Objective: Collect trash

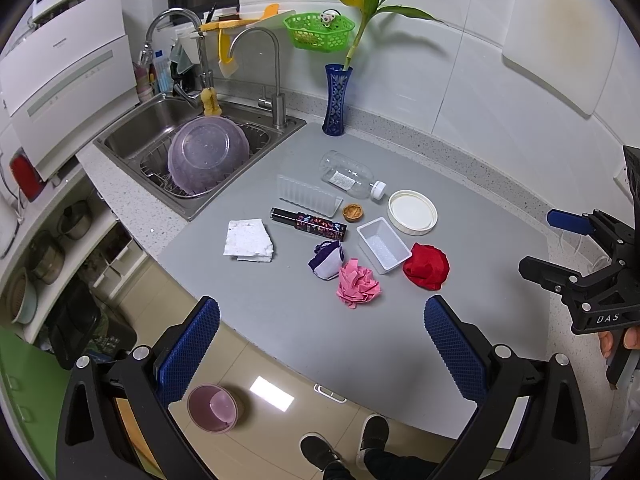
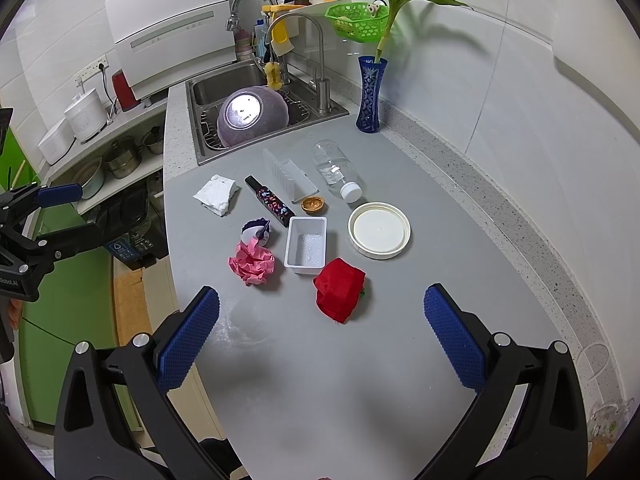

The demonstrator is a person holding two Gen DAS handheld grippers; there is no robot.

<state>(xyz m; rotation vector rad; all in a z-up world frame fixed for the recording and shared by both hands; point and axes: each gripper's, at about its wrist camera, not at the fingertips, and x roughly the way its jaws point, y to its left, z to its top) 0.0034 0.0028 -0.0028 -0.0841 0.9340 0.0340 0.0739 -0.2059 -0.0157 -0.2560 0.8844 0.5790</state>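
Trash lies scattered on the grey counter point(image 1: 304, 332): a crumpled pink paper point(image 1: 358, 284), a red wad point(image 1: 426, 266), a purple-and-white wrapper point(image 1: 326, 260), a white tissue point(image 1: 249, 240), a small white tray point(image 1: 383, 244), a round white lid point(image 1: 412, 212), a clear bottle point(image 1: 350, 176), a dark patterned tube point(image 1: 308, 224), a nutshell point(image 1: 352, 213) and a ribbed clear tray point(image 1: 310, 196). My left gripper point(image 1: 322, 344) hovers open in front of the pink paper. My right gripper point(image 2: 320, 336) is open just short of the red wad point(image 2: 339, 290), holding nothing.
A sink point(image 1: 132, 132) with an upturned purple bowl point(image 1: 208, 154) sits at the counter's back left. A blue vase point(image 1: 336, 100) with a plant stands by the wall. A pink bin point(image 1: 214, 408) stands on the floor below the counter edge, near a person's shoes point(image 1: 344, 444).
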